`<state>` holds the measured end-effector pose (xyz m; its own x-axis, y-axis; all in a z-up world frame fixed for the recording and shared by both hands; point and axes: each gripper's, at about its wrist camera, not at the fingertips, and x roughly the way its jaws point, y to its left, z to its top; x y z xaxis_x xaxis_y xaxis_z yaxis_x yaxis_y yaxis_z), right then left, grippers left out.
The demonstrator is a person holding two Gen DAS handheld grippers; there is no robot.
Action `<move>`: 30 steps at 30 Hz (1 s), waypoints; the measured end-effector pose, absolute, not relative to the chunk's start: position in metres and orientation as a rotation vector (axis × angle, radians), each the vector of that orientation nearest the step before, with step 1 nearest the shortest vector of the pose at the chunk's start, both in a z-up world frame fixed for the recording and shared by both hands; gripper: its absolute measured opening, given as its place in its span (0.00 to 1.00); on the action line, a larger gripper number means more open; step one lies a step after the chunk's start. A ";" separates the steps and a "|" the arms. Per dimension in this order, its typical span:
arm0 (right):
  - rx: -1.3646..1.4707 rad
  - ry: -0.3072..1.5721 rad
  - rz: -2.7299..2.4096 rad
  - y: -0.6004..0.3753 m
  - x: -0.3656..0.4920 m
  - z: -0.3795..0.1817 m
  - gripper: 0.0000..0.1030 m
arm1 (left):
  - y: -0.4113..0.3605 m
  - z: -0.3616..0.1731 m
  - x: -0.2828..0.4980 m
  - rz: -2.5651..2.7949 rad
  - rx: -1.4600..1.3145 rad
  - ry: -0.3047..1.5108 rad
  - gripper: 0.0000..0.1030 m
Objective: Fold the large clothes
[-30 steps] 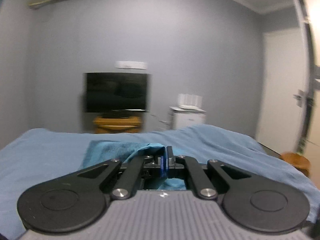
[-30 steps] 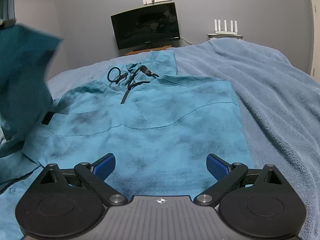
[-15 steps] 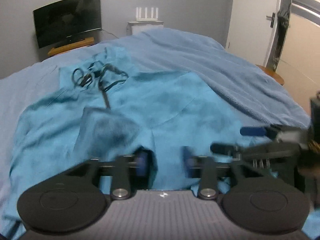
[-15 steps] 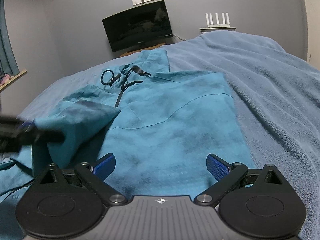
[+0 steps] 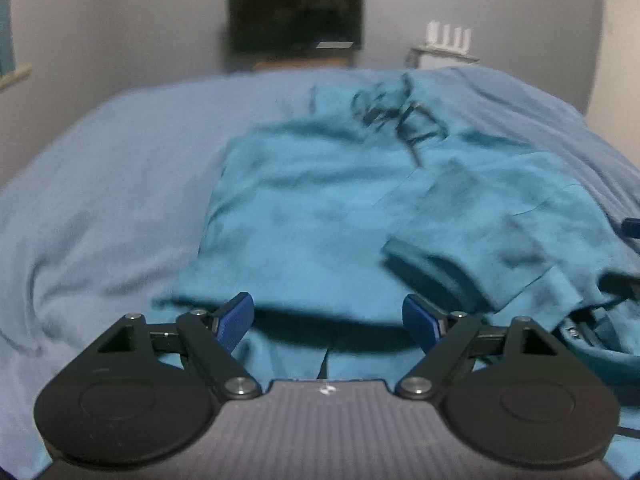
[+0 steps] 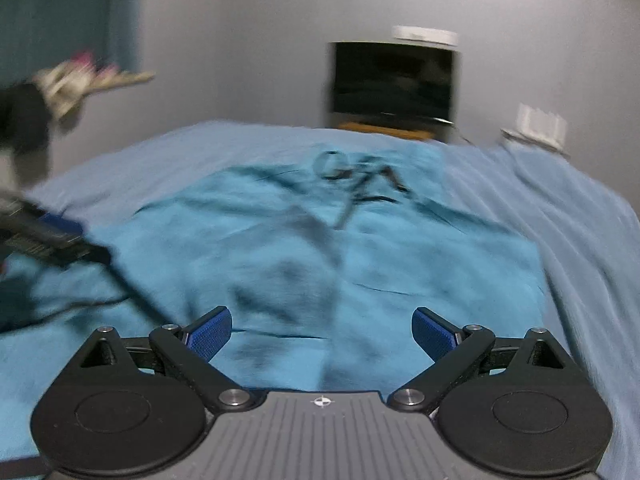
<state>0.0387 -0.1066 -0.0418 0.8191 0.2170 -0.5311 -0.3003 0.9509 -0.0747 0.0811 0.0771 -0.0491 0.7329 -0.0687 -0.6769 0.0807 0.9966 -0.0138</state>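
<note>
Left gripper [image 5: 328, 322]: jaws opening, nothing between the blue pads, poised over the near hem. Right gripper [image 6: 322, 334]: jaws spread, empty. Mottled teal drawstring hoodie [image 5: 320, 216] lies flat on the pale blue blanket [image 5: 100, 200], one sleeve [image 5: 472, 232] folded across its front. Beyond, a dark television [image 5: 296, 20].

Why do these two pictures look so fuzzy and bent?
Right wrist view: strong motion smear across the teal hoodie and television; only the right gripper stays sharp. Left wrist view: milder blur, dim light. Both: fisheye lens curves the bed's blue blanket and darkens corners.
</note>
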 end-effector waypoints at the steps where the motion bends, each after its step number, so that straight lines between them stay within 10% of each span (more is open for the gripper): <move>1: -0.201 0.551 0.311 -0.097 0.038 -0.042 0.94 | 0.081 -0.056 0.085 -0.073 0.000 0.767 0.78; 13: -0.781 0.667 0.435 0.002 0.041 -0.097 0.66 | 0.105 -0.071 0.096 -0.058 -0.125 0.797 0.78; 15: -0.818 0.674 0.413 0.003 0.044 -0.105 0.50 | 0.105 -0.071 0.096 -0.058 -0.126 0.797 0.78; 17: -0.816 0.692 0.394 -0.002 0.044 -0.109 0.00 | 0.105 -0.069 0.094 -0.058 -0.127 0.794 0.78; 24: -0.396 0.621 0.305 -0.058 0.044 -0.059 0.03 | 0.103 -0.069 0.094 -0.058 -0.124 0.794 0.78; 30: -0.514 0.657 0.422 -0.048 0.029 -0.062 0.53 | 0.101 -0.069 0.095 -0.056 -0.115 0.797 0.78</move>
